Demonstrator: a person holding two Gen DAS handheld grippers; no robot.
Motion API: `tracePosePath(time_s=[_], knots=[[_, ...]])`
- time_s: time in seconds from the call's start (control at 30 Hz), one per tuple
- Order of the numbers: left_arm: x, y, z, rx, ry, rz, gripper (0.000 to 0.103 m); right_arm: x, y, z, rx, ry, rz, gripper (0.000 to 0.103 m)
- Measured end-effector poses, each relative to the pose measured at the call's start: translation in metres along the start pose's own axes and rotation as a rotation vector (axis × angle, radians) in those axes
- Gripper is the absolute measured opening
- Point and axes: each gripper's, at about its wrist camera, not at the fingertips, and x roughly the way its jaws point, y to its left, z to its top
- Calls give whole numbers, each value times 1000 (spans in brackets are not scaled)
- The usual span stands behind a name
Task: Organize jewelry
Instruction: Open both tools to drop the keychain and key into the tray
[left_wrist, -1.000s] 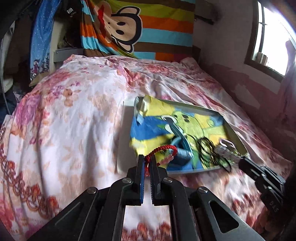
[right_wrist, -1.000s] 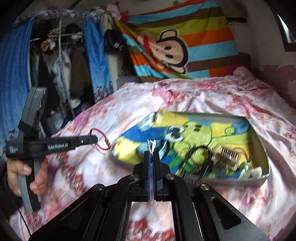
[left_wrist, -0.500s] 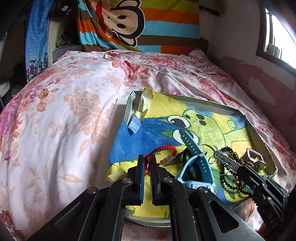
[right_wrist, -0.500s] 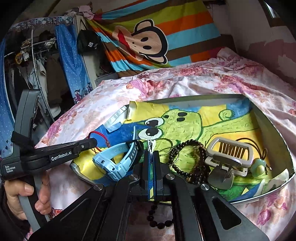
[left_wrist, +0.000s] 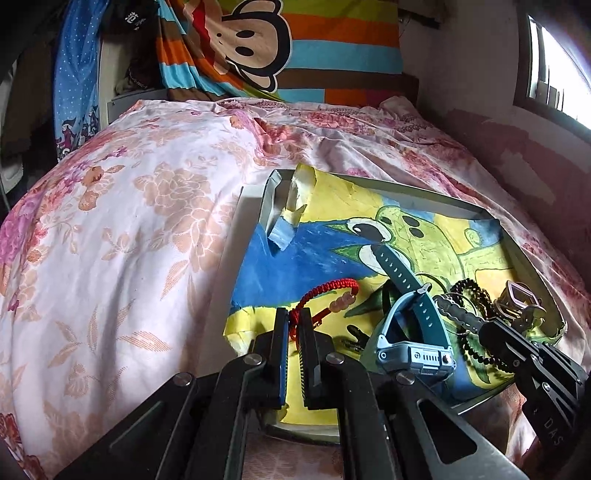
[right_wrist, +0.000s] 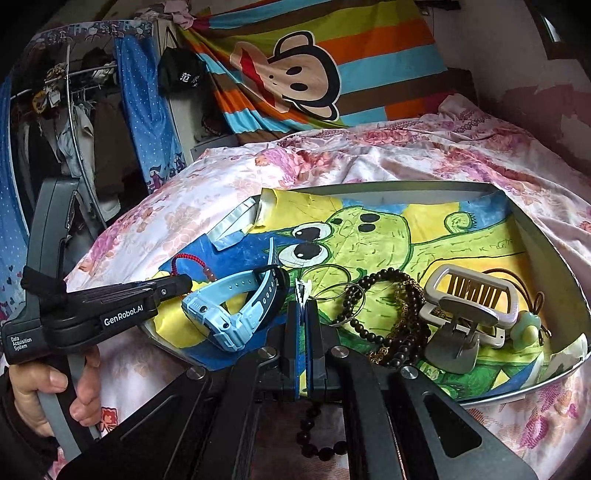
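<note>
Floral pink bedspread (left_wrist: 122, 229) carries a shallow grey metal tray (right_wrist: 546, 240) lined with a yellow-blue crayon drawing (right_wrist: 369, 236); most of the jewelry lies in the tray's near half: light-blue plastic watch (right_wrist: 236, 310), white rectangular hair claw (right_wrist: 469, 306) toward the near right corner, dark beaded bracelet (right_wrist: 373, 291) mid-near edge. Step in hand looks like placing: left gripper (left_wrist: 294, 325) over the tray's near left corner, jaws clamped on a red braided cord bracelet (left_wrist: 328, 291) that hangs just above the liner. Right gripper (right_wrist: 303, 314) at the near edge, jaws together on a small metal clip (right_wrist: 301, 291); dark beads trail below it, can't tell if gripped. Next, I'd say: lower left, let go on bare liner left of the watch, keep cord clear of the strap
</note>
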Motion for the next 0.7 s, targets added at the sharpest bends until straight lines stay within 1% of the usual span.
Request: tracePosePath(time_s=[0.13, 0.27, 0.3, 0.37, 0.43, 0.47, 0.5, 0.53, 0.57, 0.6, 0.63, 0.67, 0.7], knots=[[0, 0, 0, -3, 1, -2, 5, 0, 0, 0, 2, -1, 0, 3], [-1, 1, 0, -20, 12, -20, 5, -4, -2, 1, 12, -5, -14, 3], [-2, 0, 0, -20, 15, -22, 7, -6, -3, 1, 14, -7, -18, 3], [-4, 0, -1, -20, 18, -33, 12, -10, -6, 1, 18, -13, -28, 3], [-7, -2, -1, -14, 21, -54, 24, -15, -9, 2, 20, -21, -44, 4], [-8, -3, -1, -12, 18, -64, 27, -17, -9, 2, 20, -24, -49, 5], [-11, -5, -2, -9, 12, -72, 34, -19, -10, 3, 19, -29, -56, 6], [-13, -7, -2, -8, 6, -68, 43, -22, -12, 3, 18, -34, -65, 9], [-17, -8, -2, -6, -6, -49, 47, -24, -13, 3, 17, -40, -71, 16], [-20, -8, -2, -5, -22, -53, 51, -27, -14, 4, 16, -47, -76, 20], [-23, -8, -1, -10, -28, -61, 57, -30, -15, 4, 17, -56, -82, 27], [-27, -7, 0, -20, -37, -71, 59, -34, -16, 4, 16, -66, -88, 31], [-31, -6, 1, -32, -48, -75, 64, -38, -17, 4, 14, -75, -93, 32]])
